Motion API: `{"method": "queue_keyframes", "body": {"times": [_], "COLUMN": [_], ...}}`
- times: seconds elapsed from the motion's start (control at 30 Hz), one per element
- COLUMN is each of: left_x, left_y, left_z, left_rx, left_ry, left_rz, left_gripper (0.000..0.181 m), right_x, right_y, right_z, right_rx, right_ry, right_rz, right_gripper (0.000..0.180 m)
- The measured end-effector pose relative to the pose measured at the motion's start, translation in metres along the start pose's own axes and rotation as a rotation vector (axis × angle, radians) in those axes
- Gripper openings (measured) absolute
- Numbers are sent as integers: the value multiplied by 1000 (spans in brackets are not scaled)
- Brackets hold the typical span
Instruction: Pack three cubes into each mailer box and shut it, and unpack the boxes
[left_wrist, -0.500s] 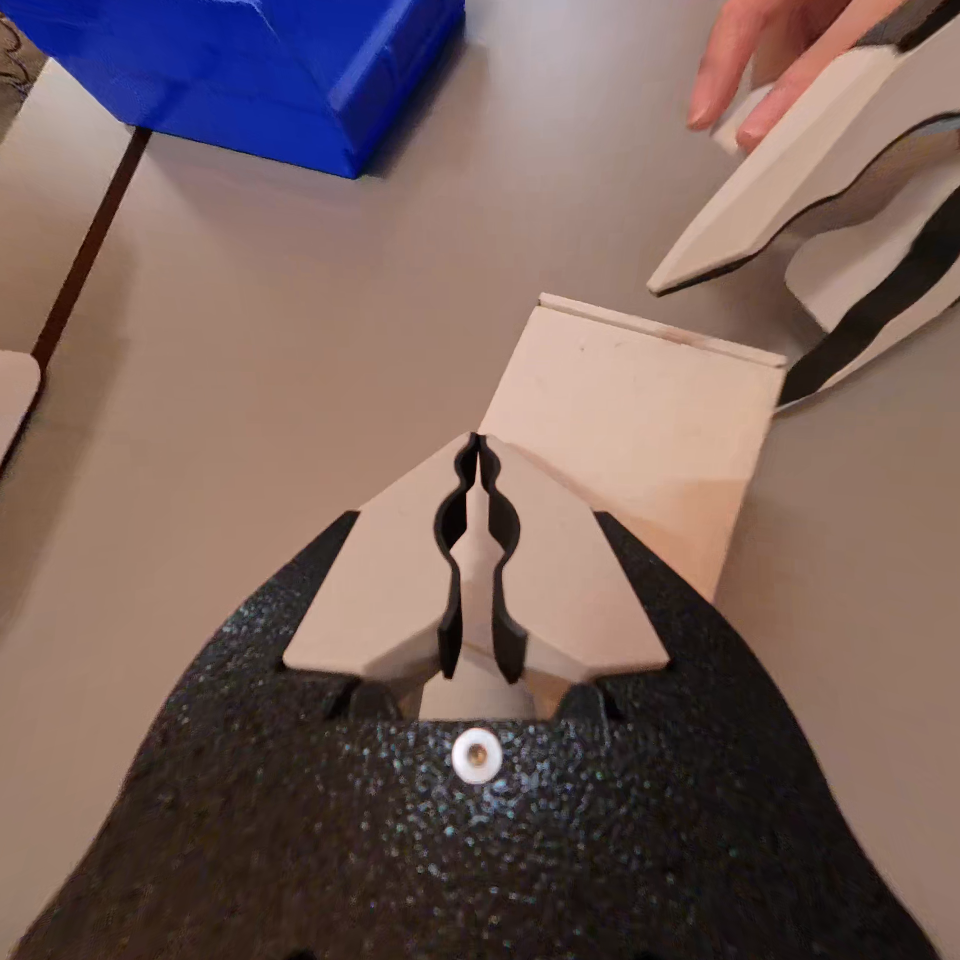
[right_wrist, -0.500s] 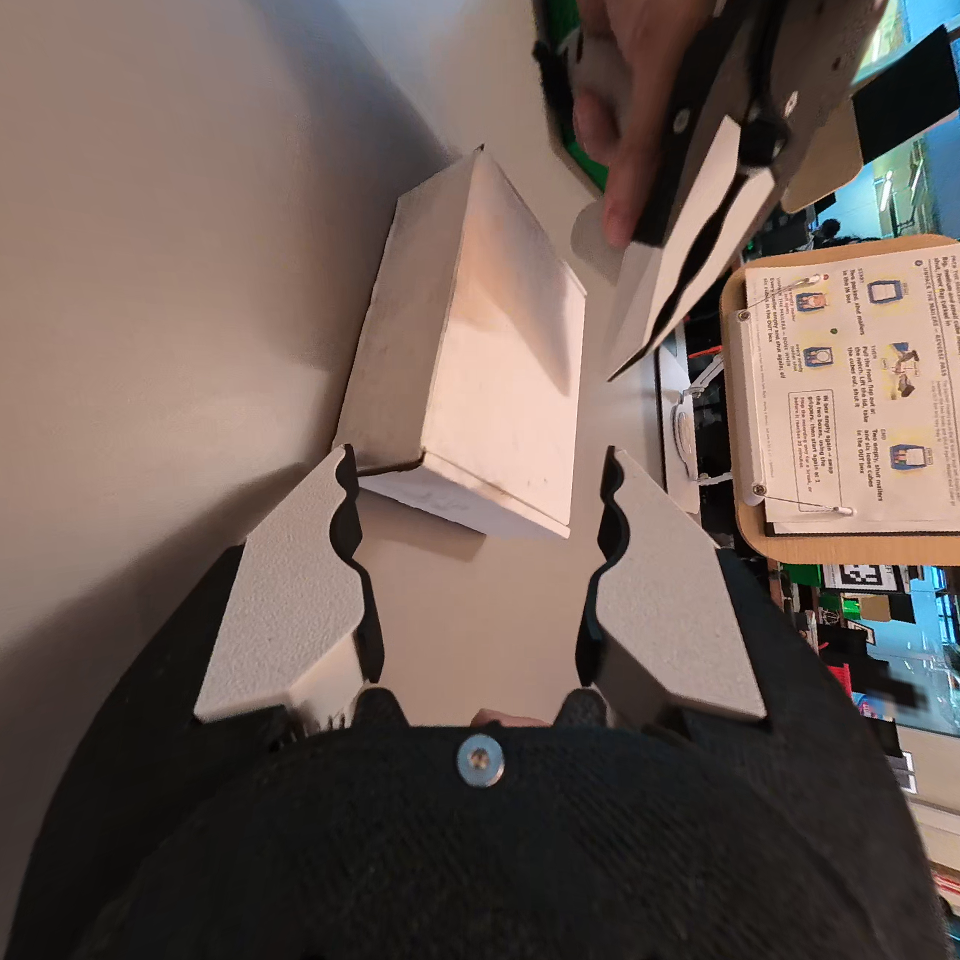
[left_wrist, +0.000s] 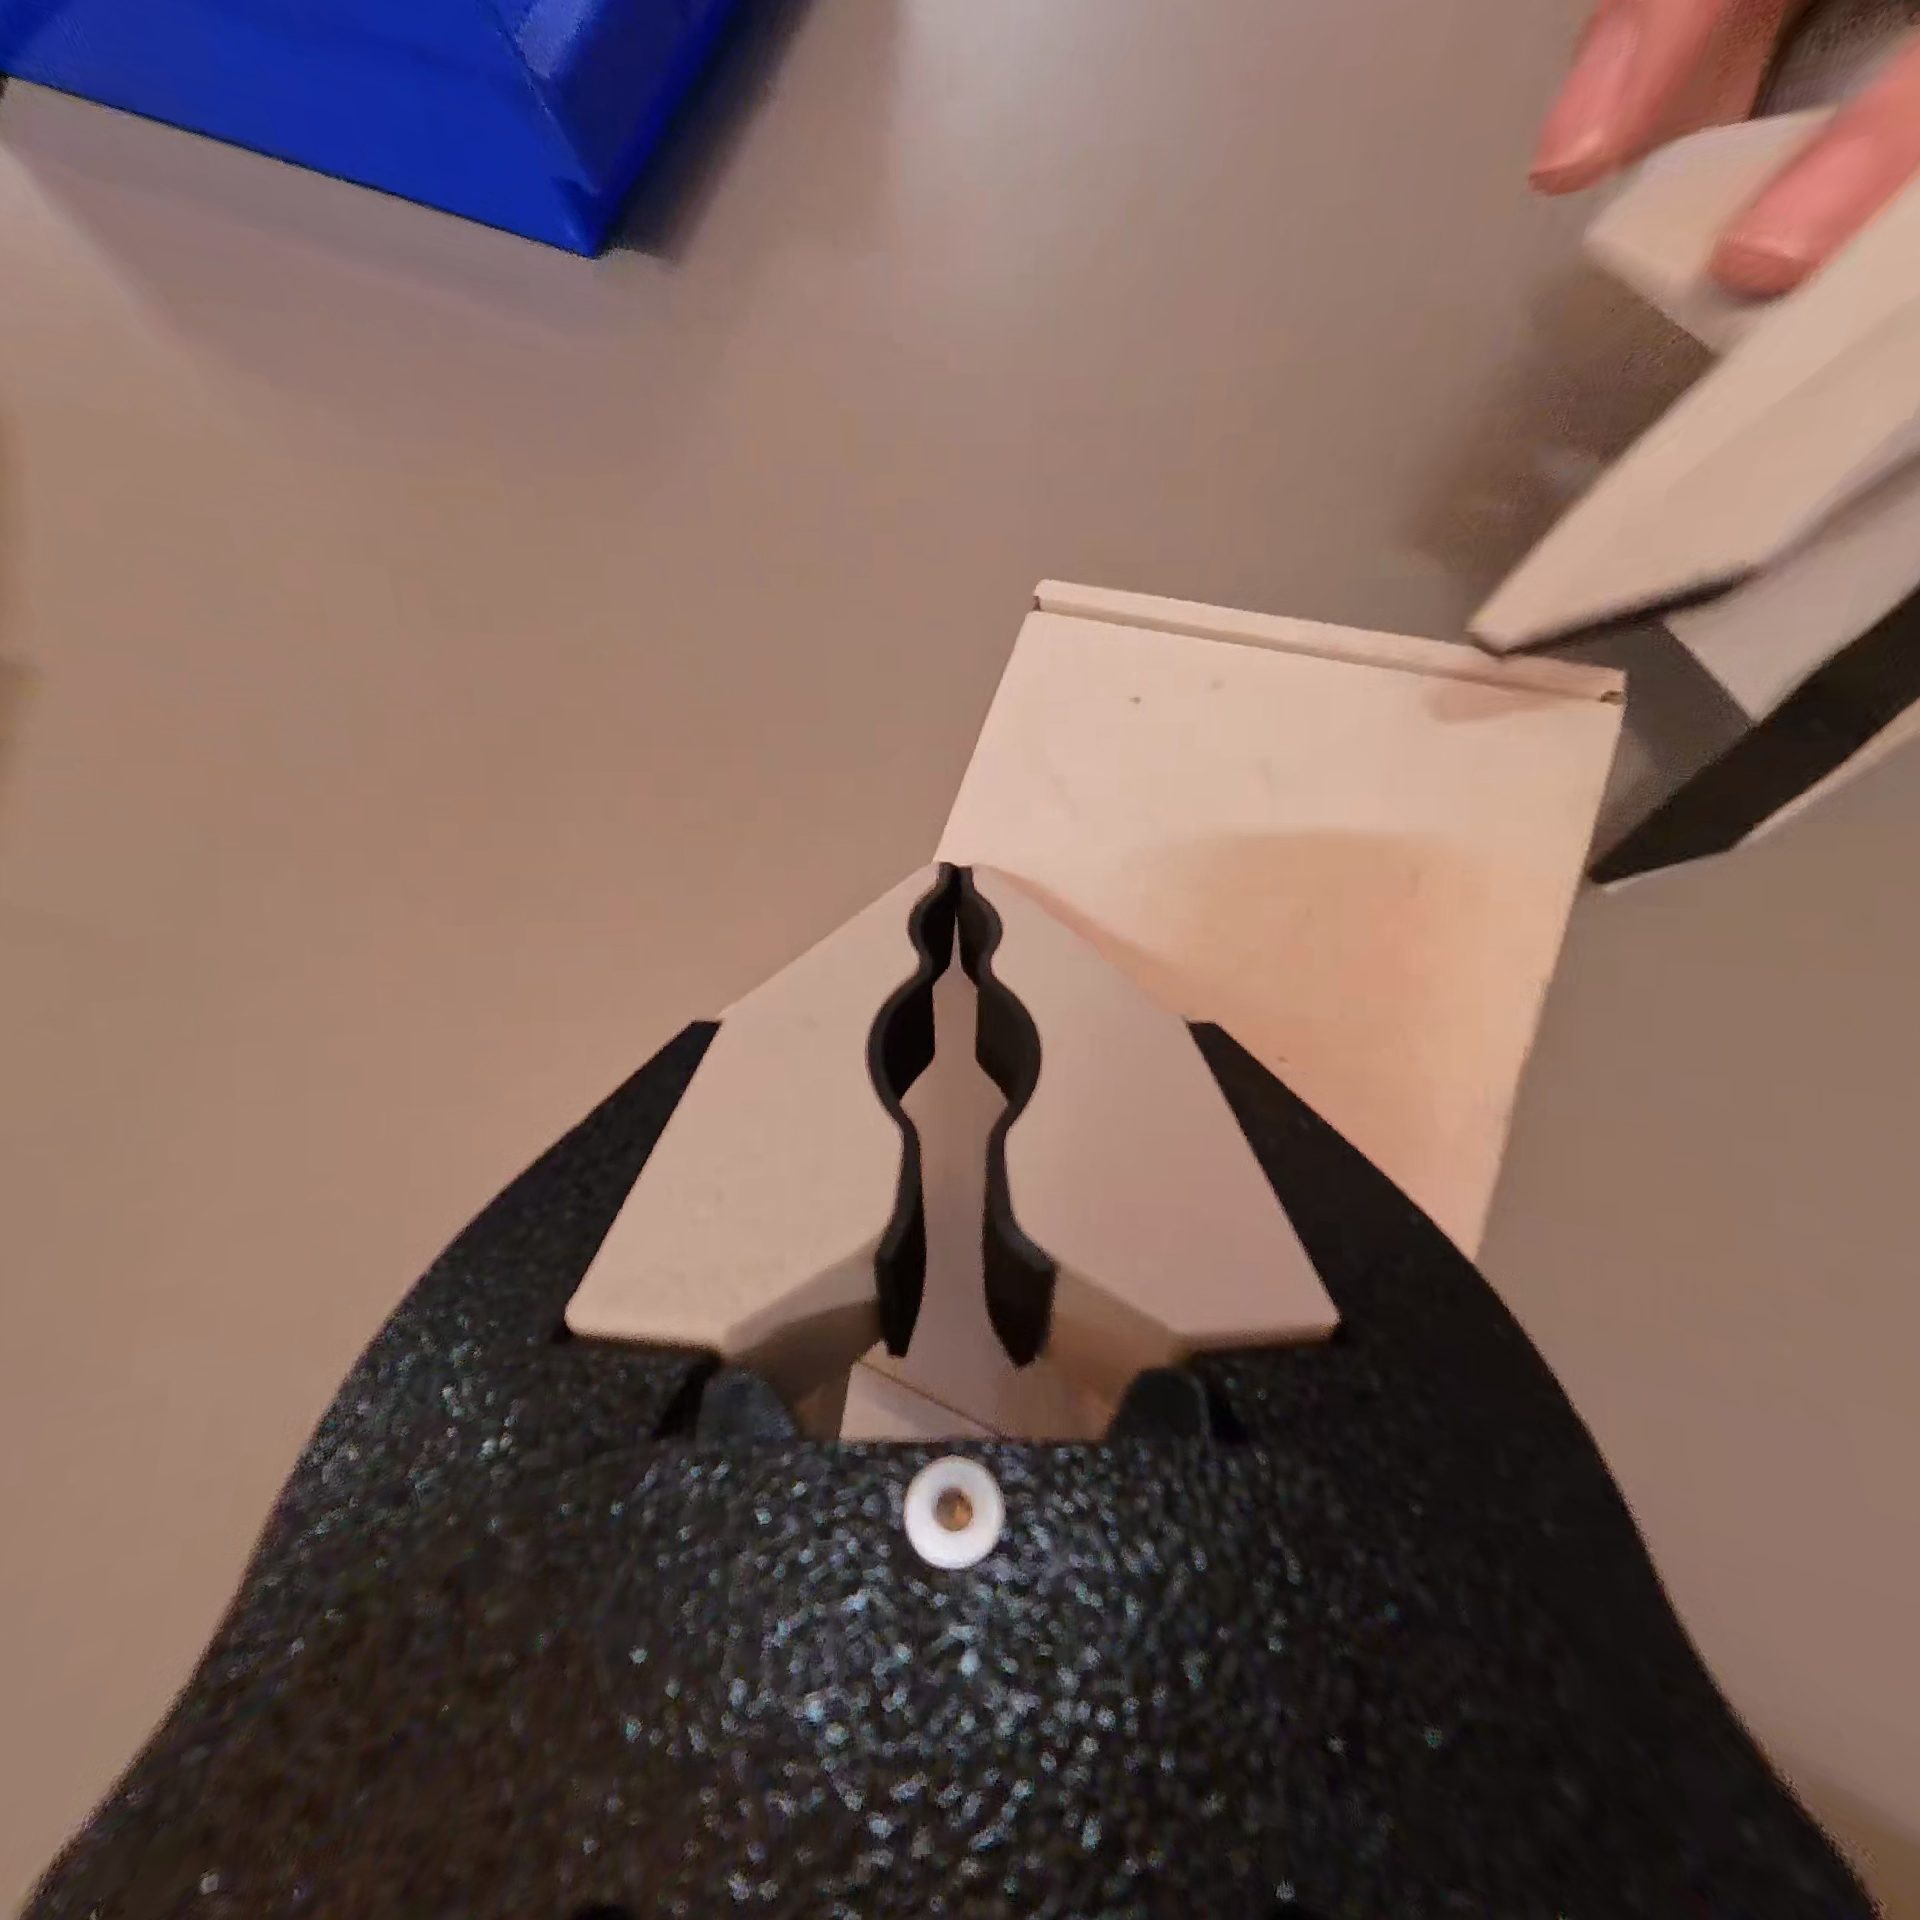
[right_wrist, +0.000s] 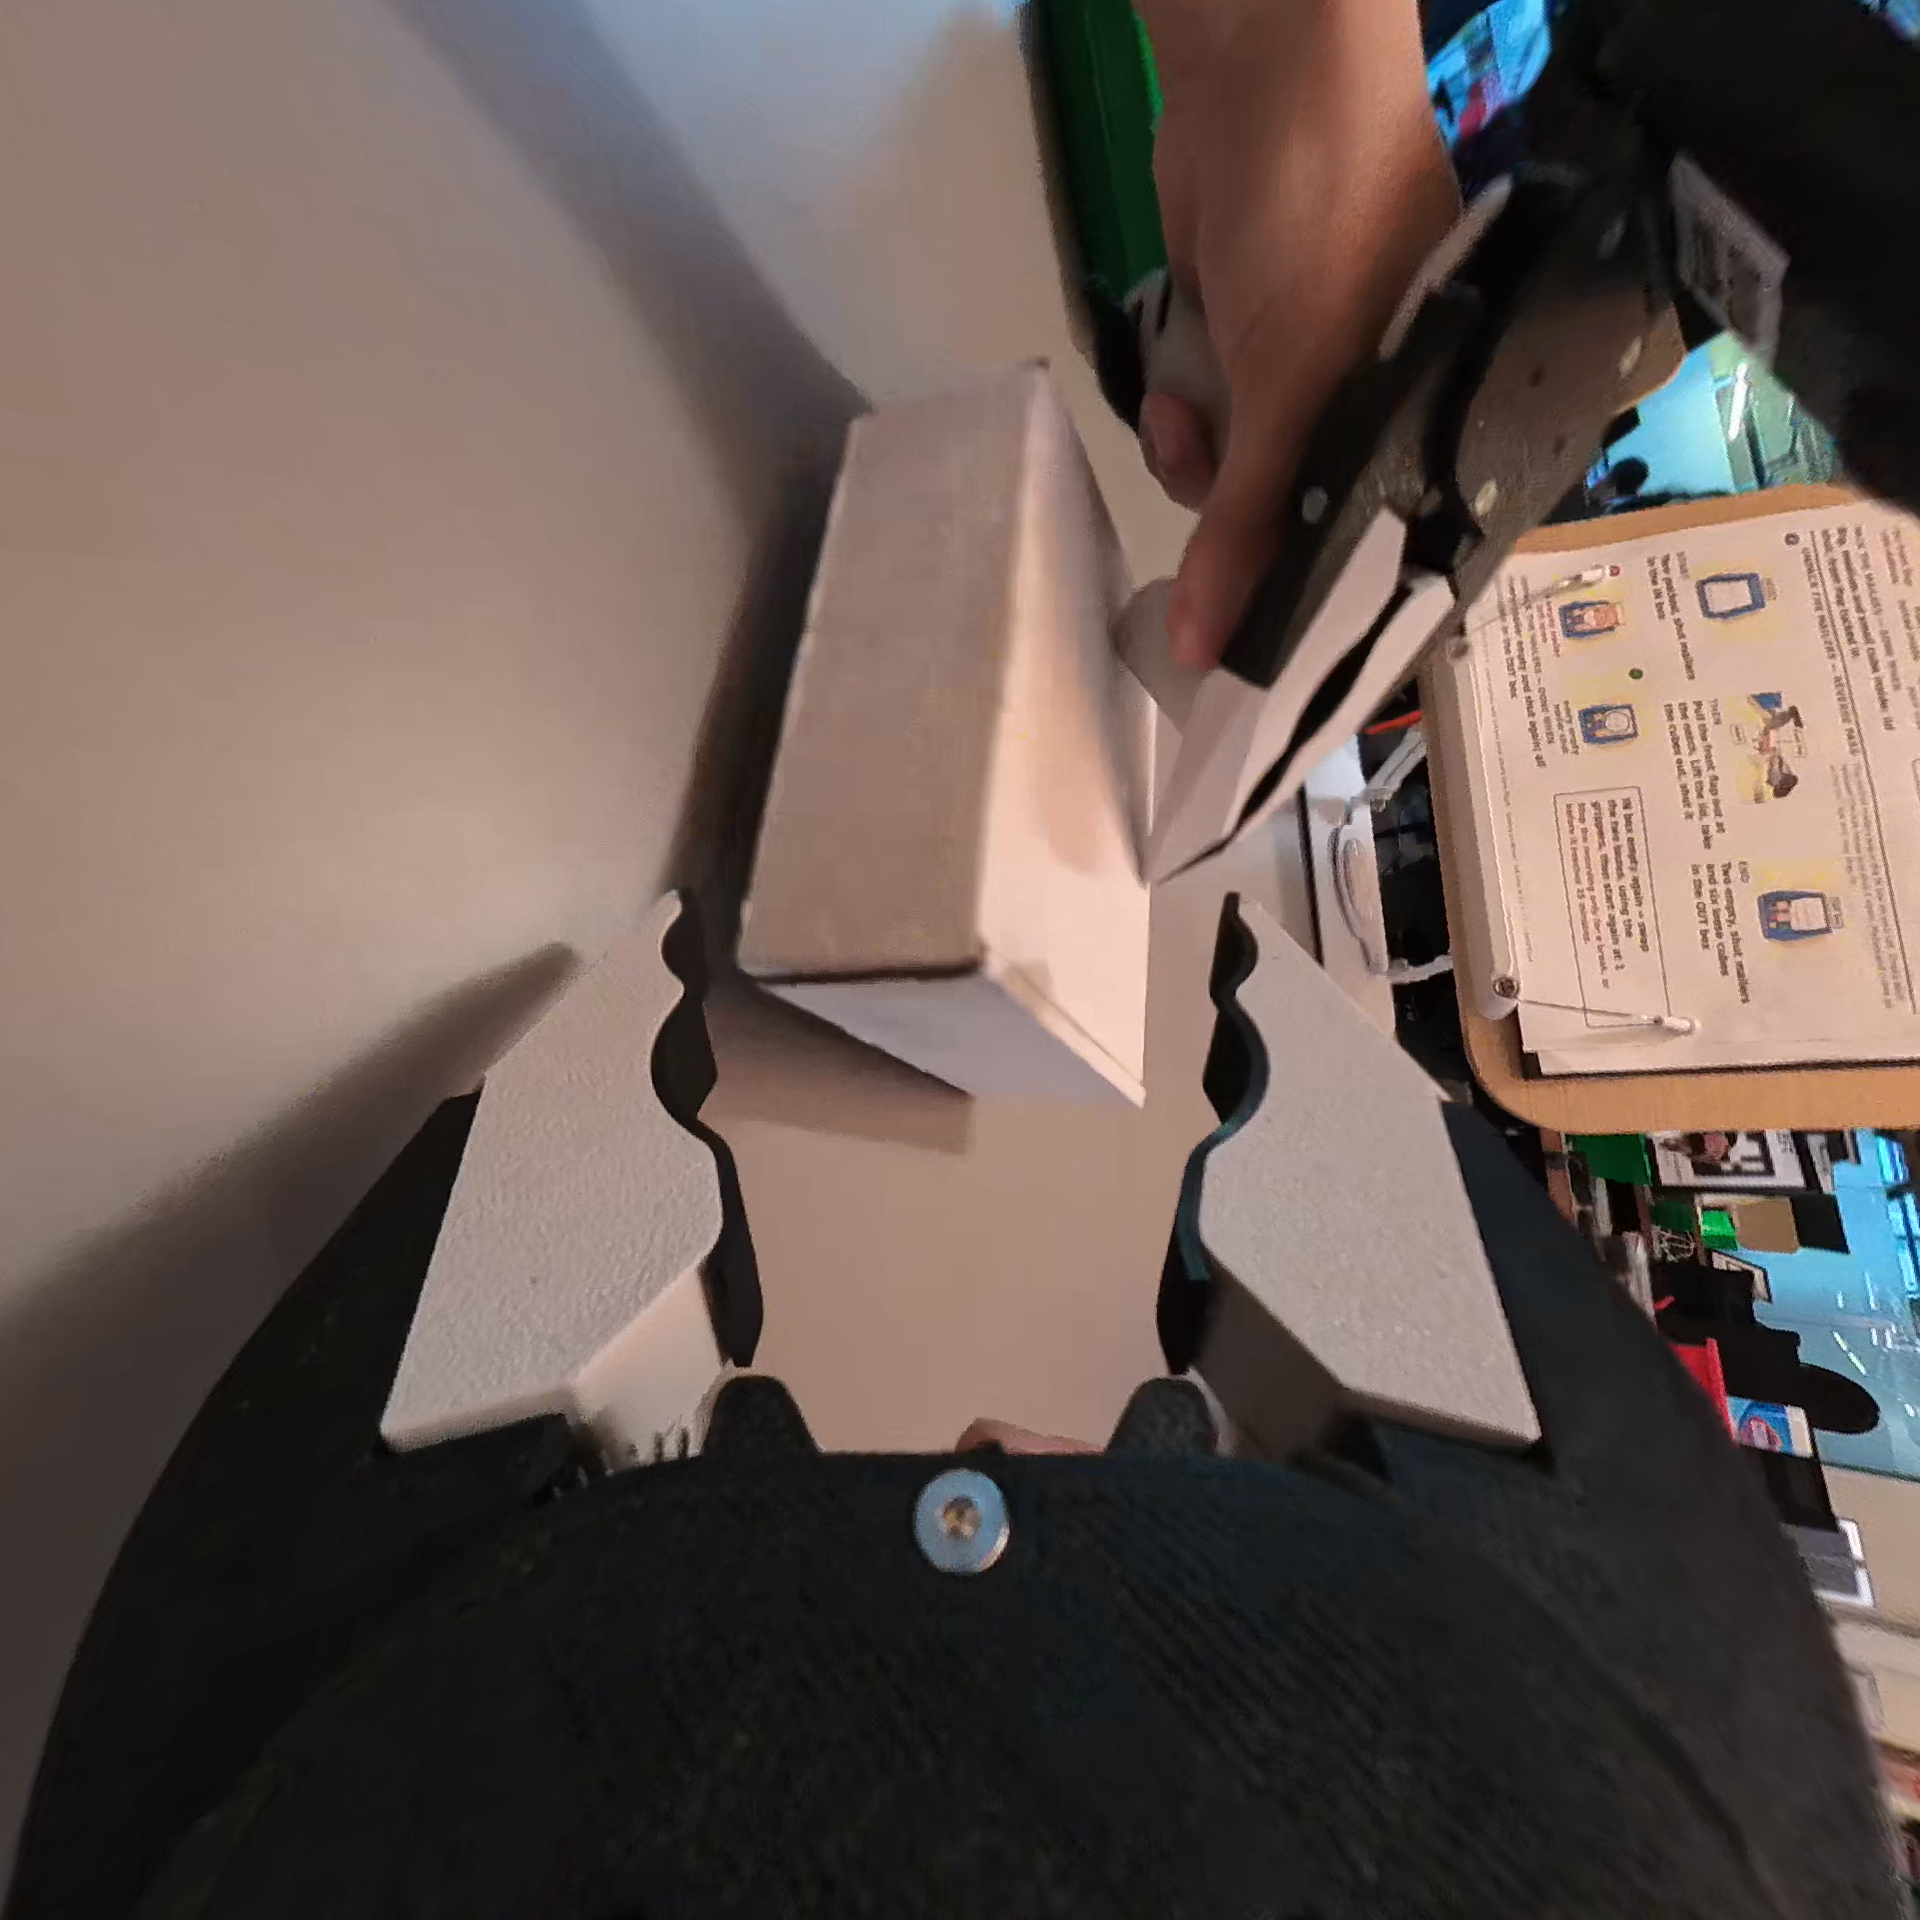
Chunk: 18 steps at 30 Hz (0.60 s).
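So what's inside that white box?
You can't see inside. The white mailer box is shut, lid down, lying on the grey table. Whether cubes are in it stays hidden; none show anywhere.

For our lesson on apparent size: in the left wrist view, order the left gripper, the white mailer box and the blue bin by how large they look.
1. left gripper, largest, though only because it is nearest the camera.
2. white mailer box, partly hidden behind the gripper.
3. blue bin, smallest as seen, but cropped by the frame, so true size is unsure.
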<state>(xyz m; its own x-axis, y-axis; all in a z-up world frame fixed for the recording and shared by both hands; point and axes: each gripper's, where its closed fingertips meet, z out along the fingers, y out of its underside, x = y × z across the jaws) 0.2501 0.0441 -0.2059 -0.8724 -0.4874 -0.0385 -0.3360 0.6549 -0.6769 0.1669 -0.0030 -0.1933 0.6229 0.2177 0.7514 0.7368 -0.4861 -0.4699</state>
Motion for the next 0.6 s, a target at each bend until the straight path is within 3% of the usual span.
{"method": "queue_keyframes", "body": {"times": [0.03,0.2,0.33,0.4,0.53,0.57,0.6], "left_x": [-1,-6,-11,-13,-23,-27,-31], "left_y": [0,-1,-1,-1,-13,-23,-33], "left_z": [1,3,4,3,-16,-29,-45], "left_rx": [-13,-48,-54,-46,58,118,184], "left_ry": [2,12,11,0,-95,-149,-200], "left_rz": [-5,-46,-75,-75,-54,-56,-60], "left_gripper": [0,0,0,1,7,24,26], "right_x": [-1,-3,15,7,11,12,13], "right_y": [-3,-3,10,16,4,1,-1], "right_z": [3,23,36,41,39,37,34], "right_rx": [0,-81,-164,-167,-66,-48,-31], "right_ry": [1,40,152,99,93,77,55], "right_rz": [-14,-119,-228,-193,-77,-53,-31], "right_gripper": [98,99,86,67,65,65,65]}}
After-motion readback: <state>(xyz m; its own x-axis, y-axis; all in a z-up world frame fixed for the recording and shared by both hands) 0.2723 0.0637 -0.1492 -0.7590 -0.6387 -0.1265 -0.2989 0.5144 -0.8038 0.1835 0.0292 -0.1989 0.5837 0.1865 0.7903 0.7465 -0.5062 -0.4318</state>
